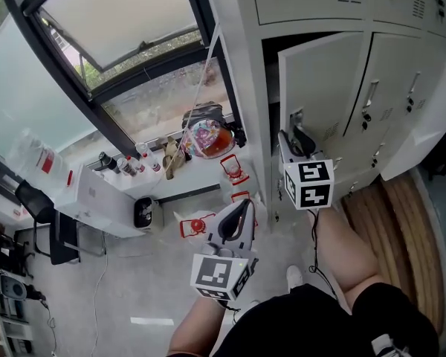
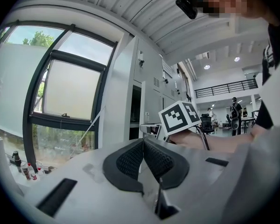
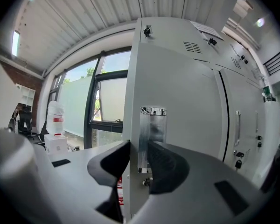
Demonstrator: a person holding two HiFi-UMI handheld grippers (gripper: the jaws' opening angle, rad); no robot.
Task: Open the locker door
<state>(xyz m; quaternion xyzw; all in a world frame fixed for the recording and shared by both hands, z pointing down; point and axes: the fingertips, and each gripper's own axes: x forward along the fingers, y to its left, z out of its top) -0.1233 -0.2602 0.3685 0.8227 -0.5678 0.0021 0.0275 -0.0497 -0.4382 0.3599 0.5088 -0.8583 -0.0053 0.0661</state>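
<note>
The pale grey sheet-metal locker door [image 1: 323,88], ajar at the far right, looked light, stiff and slick, best held at its free edge by the silver handle plate [image 3: 152,129], where the jaws of the right gripper [image 3: 139,153] pinched it; the jaws of the left gripper [image 1: 240,210] sat pressed together, empty.

Dark gap [image 1: 271,95] behind ajar locker door [image 1: 323,80] (window-side clutter [image 1: 204,136] at left)

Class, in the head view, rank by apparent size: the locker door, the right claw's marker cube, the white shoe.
1. locker door
2. marker cube on the right claw, enlarged by camera nearness
3. white shoe
</note>
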